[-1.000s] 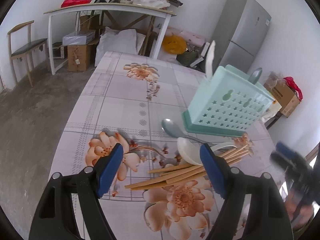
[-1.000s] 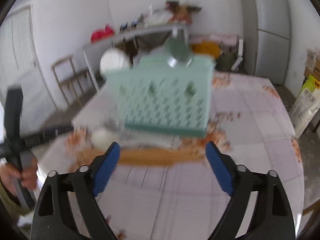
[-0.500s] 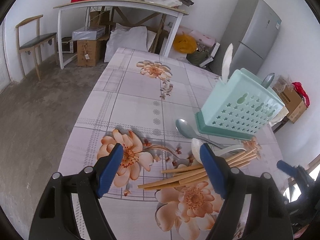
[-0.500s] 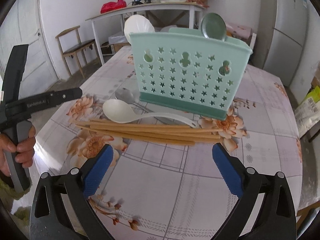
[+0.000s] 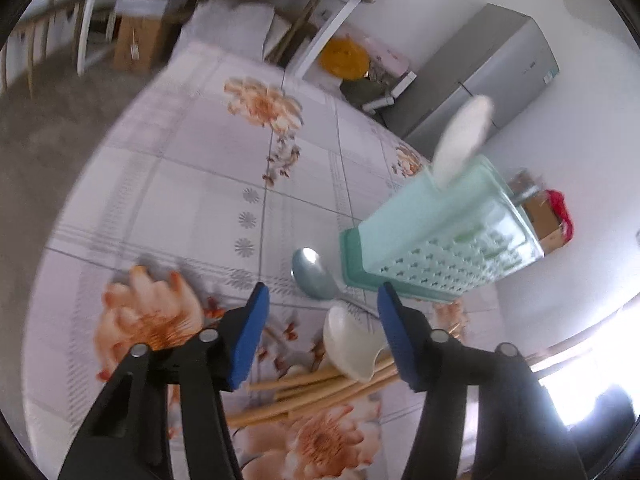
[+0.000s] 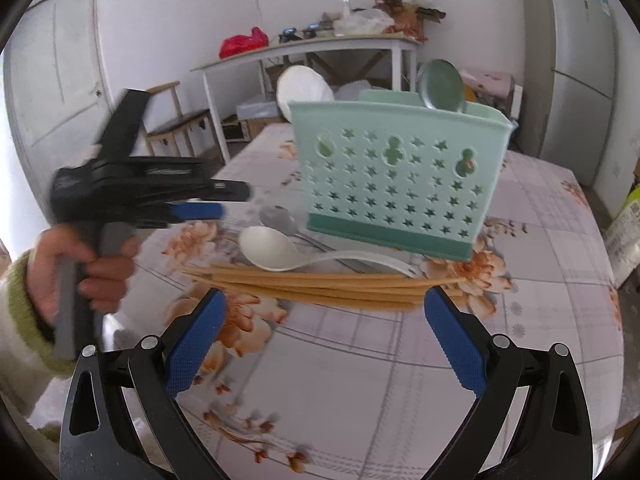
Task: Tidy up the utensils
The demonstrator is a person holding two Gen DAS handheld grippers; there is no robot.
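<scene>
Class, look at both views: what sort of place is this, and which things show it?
Probably a home kitchen or dining room, used partly for storage: a grey fridge, a floral tablecloth under a utensil caddy, and a cluttered white side table.

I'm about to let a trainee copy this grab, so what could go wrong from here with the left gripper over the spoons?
The left gripper, whose jaws have just been closing with nothing between them yet, hovers over the white spoon, which lies across the chopsticks; a grab might scatter them. The metal spoon lies close beside it, so both could get pinched. The green holder stands right behind and could get bumped.
</scene>
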